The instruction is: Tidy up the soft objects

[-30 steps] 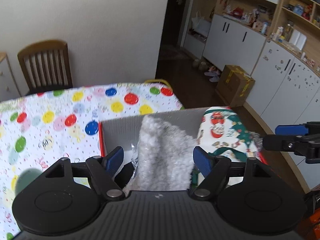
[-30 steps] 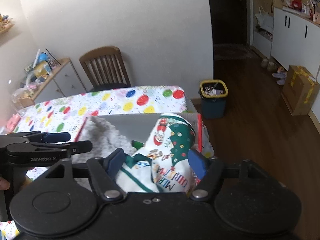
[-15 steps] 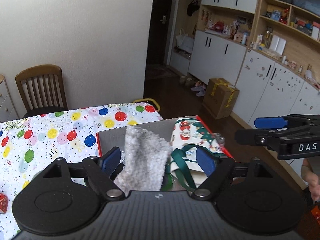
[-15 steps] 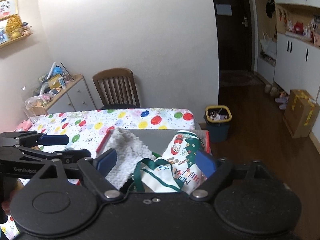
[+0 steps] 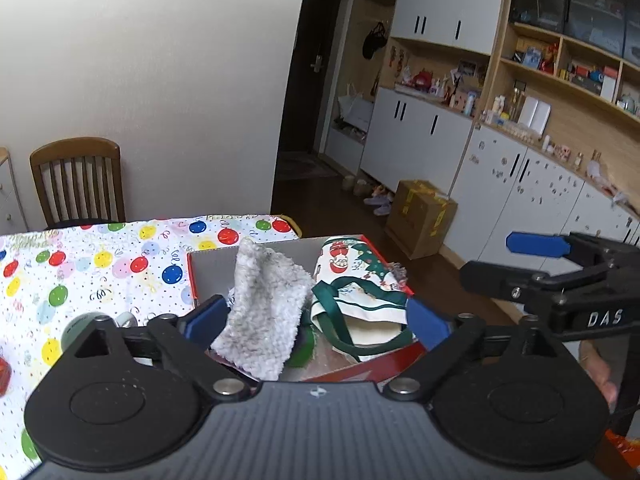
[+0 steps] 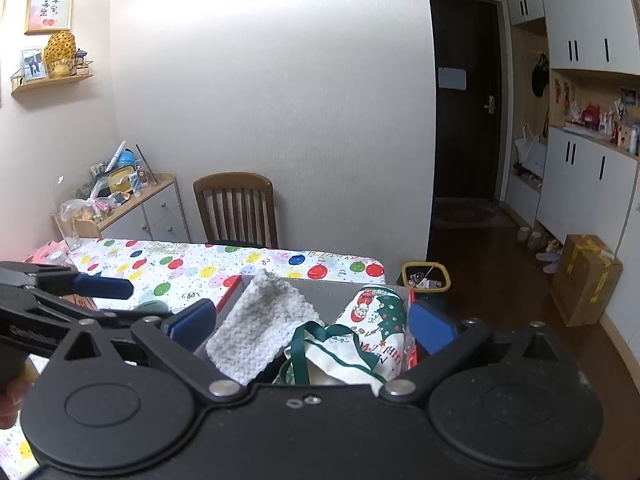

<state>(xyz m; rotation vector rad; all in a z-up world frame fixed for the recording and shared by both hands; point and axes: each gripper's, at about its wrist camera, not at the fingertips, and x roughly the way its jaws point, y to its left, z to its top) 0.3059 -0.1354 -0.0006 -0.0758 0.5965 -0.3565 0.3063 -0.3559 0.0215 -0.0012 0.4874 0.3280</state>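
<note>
A red-rimmed box (image 5: pixel 394 364) sits at the right-hand near corner of the balloon-print table (image 5: pixel 120 264), with bare floor to its right and open tabletop to its left. Both tools have pulled back and up from the box since a second ago. The left gripper (image 5: pixel 316 322) and right gripper (image 6: pixel 312 322) each stand spread wide, holding nothing. Inside, a fuzzy white cloth (image 5: pixel 266 304) leans upright beside a Christmas-print bag (image 5: pixel 360 280) with green straps.
</note>
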